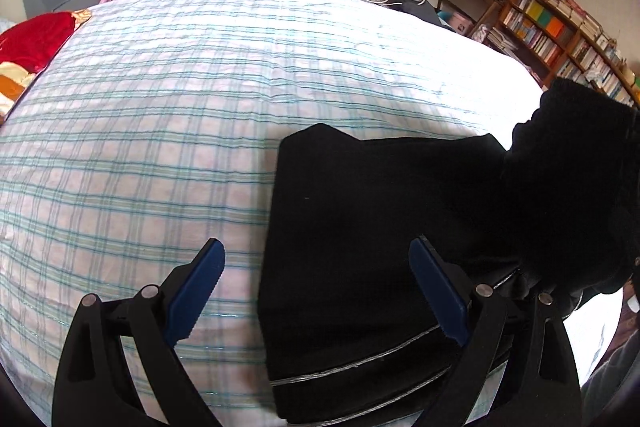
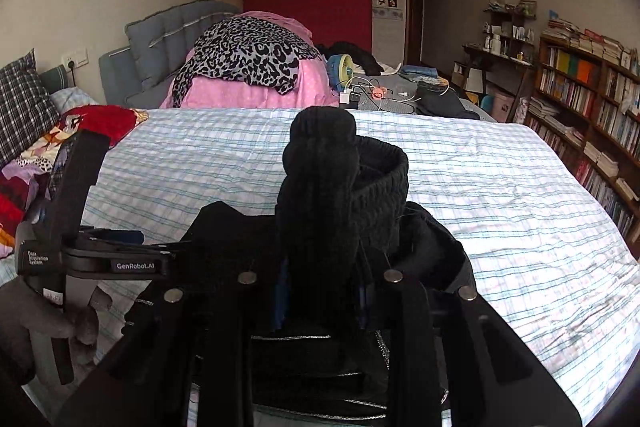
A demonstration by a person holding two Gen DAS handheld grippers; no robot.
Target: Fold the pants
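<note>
Black pants [image 1: 360,227] with thin silver stripes lie partly folded on the checked bedsheet [image 1: 160,107]. My left gripper [image 1: 316,267] is open and empty, its blue pads straddling the pants' left edge. In the right wrist view my right gripper [image 2: 320,291] is shut on a bunched part of the black pants [image 2: 320,187], holding the ribbed waistband end lifted above the folded part. That raised bunch also shows at the right of the left wrist view [image 1: 572,187]. The left gripper's body [image 2: 80,247] shows at the left of the right wrist view.
Pink bedding with a leopard-print cloth [image 2: 248,63] is piled at the far side. A small fan and cables [image 2: 348,75] lie behind the bed. A bookshelf [image 2: 592,99] stands at the right. Red and patterned cloths [image 2: 100,123] lie at the left.
</note>
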